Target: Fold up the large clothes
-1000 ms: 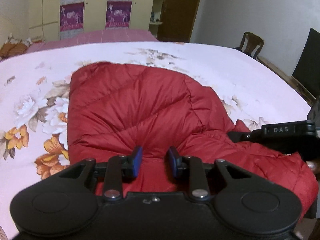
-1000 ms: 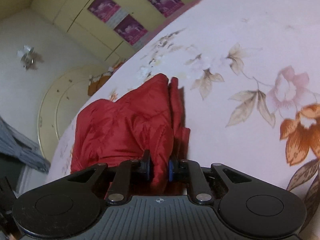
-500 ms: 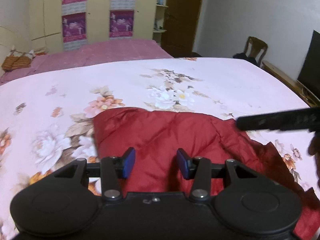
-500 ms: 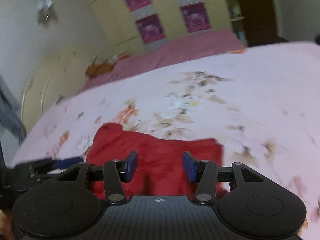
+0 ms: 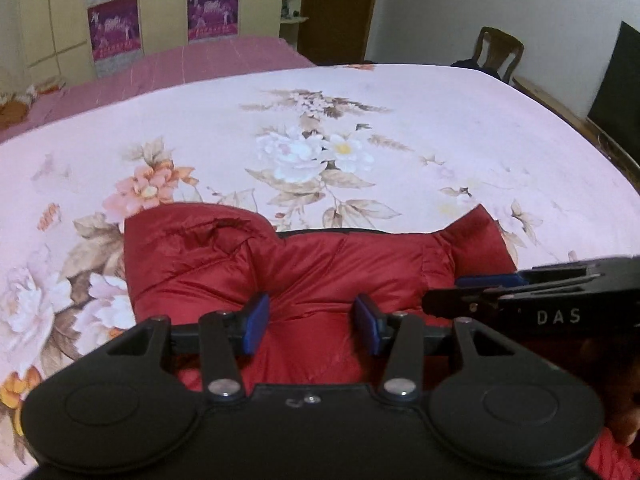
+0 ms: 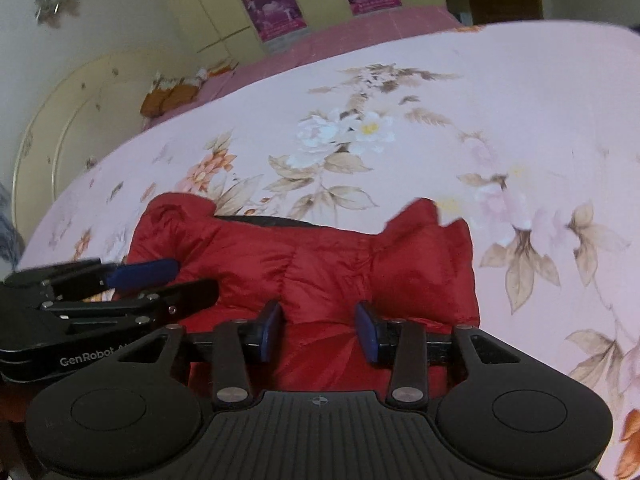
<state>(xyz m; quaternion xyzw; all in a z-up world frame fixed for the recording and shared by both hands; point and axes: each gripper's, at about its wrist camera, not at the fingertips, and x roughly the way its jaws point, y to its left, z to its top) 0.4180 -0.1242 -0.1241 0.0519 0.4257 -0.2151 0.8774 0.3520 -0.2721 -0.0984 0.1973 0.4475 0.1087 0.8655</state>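
A red quilted jacket (image 5: 320, 264) lies folded into a compact bundle on the pink floral bedsheet (image 5: 360, 120), near the front edge. It also shows in the right wrist view (image 6: 320, 264). My left gripper (image 5: 312, 324) is open and empty, just above the jacket's near side. My right gripper (image 6: 320, 332) is open and empty over the jacket's right half. The right gripper shows side-on at the right of the left wrist view (image 5: 492, 288), and the left gripper shows at the left of the right wrist view (image 6: 152, 280).
The bed (image 6: 520, 100) stretches far ahead and to both sides. A yellow wardrobe with purple posters (image 5: 160, 12) stands at the back. A wooden chair (image 5: 498, 50) and a dark screen (image 5: 618, 92) are at the right. A curved headboard (image 6: 72, 120) is at the left.
The right gripper let go of the jacket fold and opened. Both grippers pulled back toward the near edge, and the jacket now lies as a smaller folded bundle.
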